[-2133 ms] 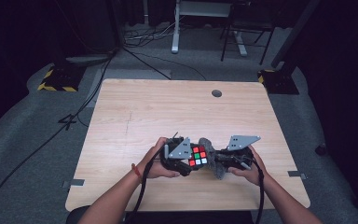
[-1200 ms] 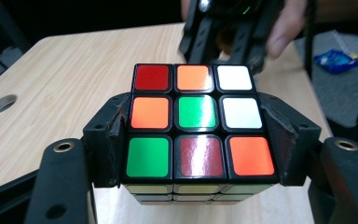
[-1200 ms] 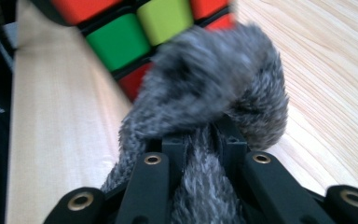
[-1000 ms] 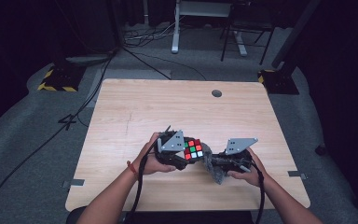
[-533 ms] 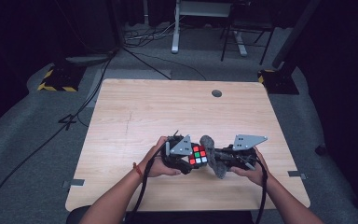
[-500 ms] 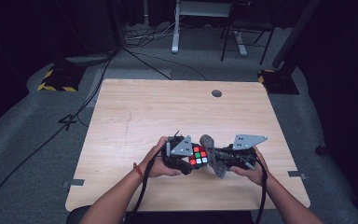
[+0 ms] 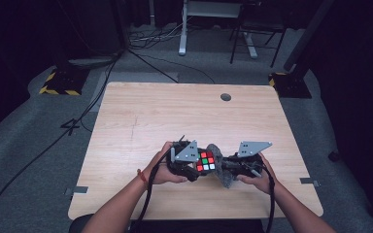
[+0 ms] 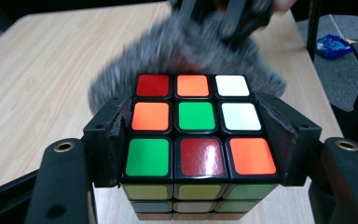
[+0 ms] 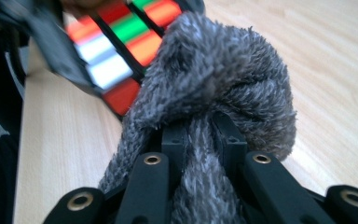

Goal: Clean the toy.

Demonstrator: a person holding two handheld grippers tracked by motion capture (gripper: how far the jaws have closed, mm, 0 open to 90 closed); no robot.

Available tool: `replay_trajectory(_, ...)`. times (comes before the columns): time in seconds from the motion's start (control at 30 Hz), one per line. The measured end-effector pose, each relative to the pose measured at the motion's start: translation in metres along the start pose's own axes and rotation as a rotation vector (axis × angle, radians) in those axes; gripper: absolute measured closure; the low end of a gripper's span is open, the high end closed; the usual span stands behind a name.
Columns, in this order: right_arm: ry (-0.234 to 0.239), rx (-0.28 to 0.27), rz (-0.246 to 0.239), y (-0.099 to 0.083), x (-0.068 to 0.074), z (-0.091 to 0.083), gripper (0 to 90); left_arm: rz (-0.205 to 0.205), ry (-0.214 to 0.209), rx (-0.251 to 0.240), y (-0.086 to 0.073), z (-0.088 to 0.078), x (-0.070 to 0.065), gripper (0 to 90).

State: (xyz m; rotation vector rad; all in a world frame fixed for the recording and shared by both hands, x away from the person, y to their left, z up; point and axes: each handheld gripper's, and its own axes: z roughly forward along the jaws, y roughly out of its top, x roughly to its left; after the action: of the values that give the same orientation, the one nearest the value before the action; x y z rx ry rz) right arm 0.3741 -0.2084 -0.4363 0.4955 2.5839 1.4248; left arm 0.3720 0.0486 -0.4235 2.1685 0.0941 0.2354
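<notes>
A scrambled puzzle cube [image 7: 205, 160] is held just above the near middle of the wooden table [image 7: 141, 116]. My left gripper [image 7: 190, 162] is shut on the cube [image 8: 196, 126], its two black jaws pressing on the cube's left and right sides. My right gripper [image 7: 230, 165] is shut on a bunched grey fuzzy cloth [image 7: 219, 164]. In the right gripper view the cloth [image 9: 214, 93] bulges out past the jaws and presses against the cube [image 9: 116, 42]. From the left gripper view the cloth [image 8: 186, 51] lies against the cube's far side.
A small round grommet [image 7: 226, 97] sits near the table's far edge. Cables [image 7: 141, 43] and a desk frame [image 7: 213, 14] stand on the grey floor beyond the table. A blue packet [image 8: 333, 46] lies on the floor off the table's side.
One second ago the cube and left gripper were further left, apart from the cloth; both have since shifted right, and the cloth now touches the cube.
</notes>
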Motion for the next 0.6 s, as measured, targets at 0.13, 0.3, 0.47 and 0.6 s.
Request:
replay_trajectory(0.13, -0.004, -0.045, -0.019, 0.005, 0.005, -0.008, 78.1, 0.002, 0.000, 0.023, -0.001, 0.003, 0.001, 33.5)
replay_trajectory(0.3, 0.025, -0.077, -0.037, 0.012, 0.012, -0.010, 78.2, 0.036, 0.013, 0.083, -0.001, 0.013, -0.004, 33.5)
replay_trajectory(0.47, 0.015, -0.058, -0.054, 0.015, 0.016, -0.006, 78.1, 0.036, 0.017, 0.098, -0.002, 0.015, -0.004, 33.5)
replay_trajectory(0.6, -0.002, -0.056, -0.056, 0.014, 0.013, -0.007, 77.9, 0.027, 0.016, 0.076, -0.002, 0.011, -0.003, 33.8)
